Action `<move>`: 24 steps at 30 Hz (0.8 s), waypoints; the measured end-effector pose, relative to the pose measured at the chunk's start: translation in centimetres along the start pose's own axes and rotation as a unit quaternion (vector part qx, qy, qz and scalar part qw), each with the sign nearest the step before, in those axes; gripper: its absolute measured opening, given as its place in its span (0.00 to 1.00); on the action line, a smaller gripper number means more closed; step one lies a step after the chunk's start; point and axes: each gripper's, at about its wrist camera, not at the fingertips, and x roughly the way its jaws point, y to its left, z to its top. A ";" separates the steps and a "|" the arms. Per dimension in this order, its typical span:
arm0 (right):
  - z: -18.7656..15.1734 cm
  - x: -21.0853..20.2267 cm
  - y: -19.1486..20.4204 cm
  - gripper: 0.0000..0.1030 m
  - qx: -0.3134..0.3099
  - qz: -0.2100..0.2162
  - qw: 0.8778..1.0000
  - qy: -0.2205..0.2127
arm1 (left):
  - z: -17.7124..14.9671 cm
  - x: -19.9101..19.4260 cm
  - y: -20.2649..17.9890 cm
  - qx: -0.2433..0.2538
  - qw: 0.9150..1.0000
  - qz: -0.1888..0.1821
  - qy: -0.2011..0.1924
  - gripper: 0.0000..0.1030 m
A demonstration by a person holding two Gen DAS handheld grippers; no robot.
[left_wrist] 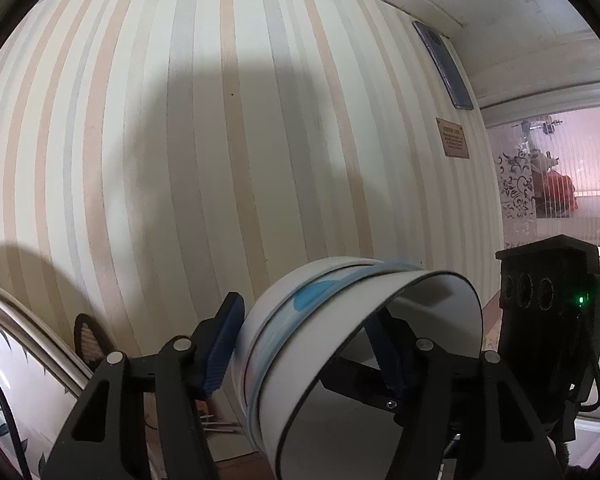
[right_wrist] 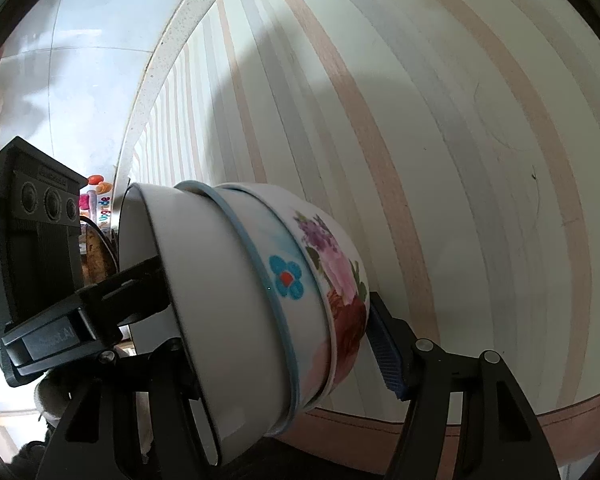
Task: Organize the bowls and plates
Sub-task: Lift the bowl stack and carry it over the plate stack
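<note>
Three nested bowls lie on their side above a striped cloth. The inner white bowl [left_wrist: 380, 360] has a black rim, the middle bowl [right_wrist: 284, 276] a blue rim and a blue flower, and the outer bowl [right_wrist: 340, 272] pink and red flowers. My left gripper [left_wrist: 304, 320] is shut on the stack, one blue pad [left_wrist: 220, 352] on the outer base and the other finger inside the white bowl. My right gripper [right_wrist: 276, 320] holds the same stack, its blue pad [right_wrist: 384, 356] against the floral base. The bowls hide its other finger.
The striped cloth [left_wrist: 180, 160] fills most of both views. A dark phone [left_wrist: 444, 64] and a small brown card [left_wrist: 452, 138] lie near its far right edge. A leaf-patterned plate [left_wrist: 4, 380] sits at lower left. A speckled table edge [right_wrist: 172, 40] borders a tiled floor.
</note>
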 end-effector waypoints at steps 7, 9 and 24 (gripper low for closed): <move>-0.2 -0.4 0.3 0.65 0.001 -0.005 1.000 0.009 | -0.5 -0.9 0.0 -0.007 1.000 0.002 -0.002 0.57; -0.3 -0.3 0.7 0.65 0.002 -0.005 1.000 0.011 | -0.6 -1.1 0.2 -0.010 1.000 0.002 -0.002 0.57; -0.1 0.0 8.2 0.65 -0.052 -0.002 0.998 0.032 | -2.3 -7.7 4.1 -0.067 0.996 0.000 -0.062 0.57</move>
